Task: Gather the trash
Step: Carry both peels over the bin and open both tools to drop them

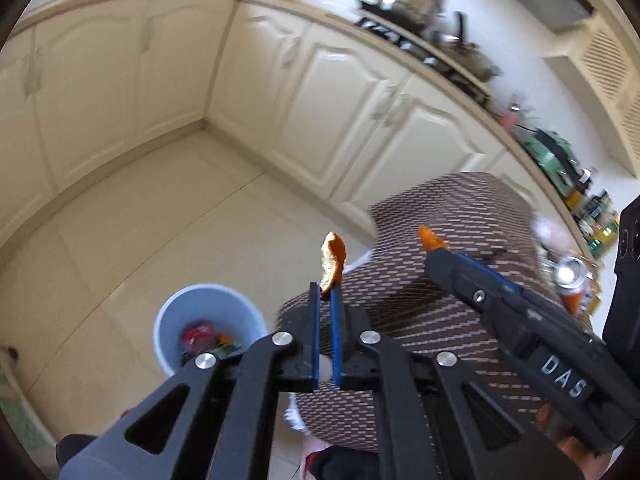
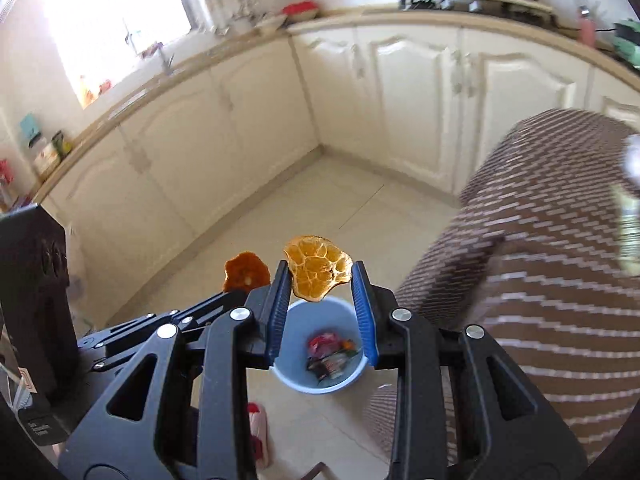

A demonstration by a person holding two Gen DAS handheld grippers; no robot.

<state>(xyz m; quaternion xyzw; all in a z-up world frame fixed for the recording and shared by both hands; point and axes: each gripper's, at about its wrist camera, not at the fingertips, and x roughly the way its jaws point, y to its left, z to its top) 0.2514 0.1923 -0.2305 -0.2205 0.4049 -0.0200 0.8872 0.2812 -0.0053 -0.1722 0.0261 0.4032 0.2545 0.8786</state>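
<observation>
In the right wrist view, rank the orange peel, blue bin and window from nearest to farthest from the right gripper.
1. Orange peel: between the jaws of the right gripper.
2. Blue bin: on the floor just below.
3. Window: upper left, above the far counter.

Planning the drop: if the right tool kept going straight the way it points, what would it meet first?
Probably the blue bin on the floor: it shows between the right tool fingers, beyond the held orange peel. Depth is unclear.

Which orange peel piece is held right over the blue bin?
The bigger, lighter peel in the right tool: in its view the blue bin sits directly underneath. The left tool's darker peel hangs beside it, over floor.
</observation>
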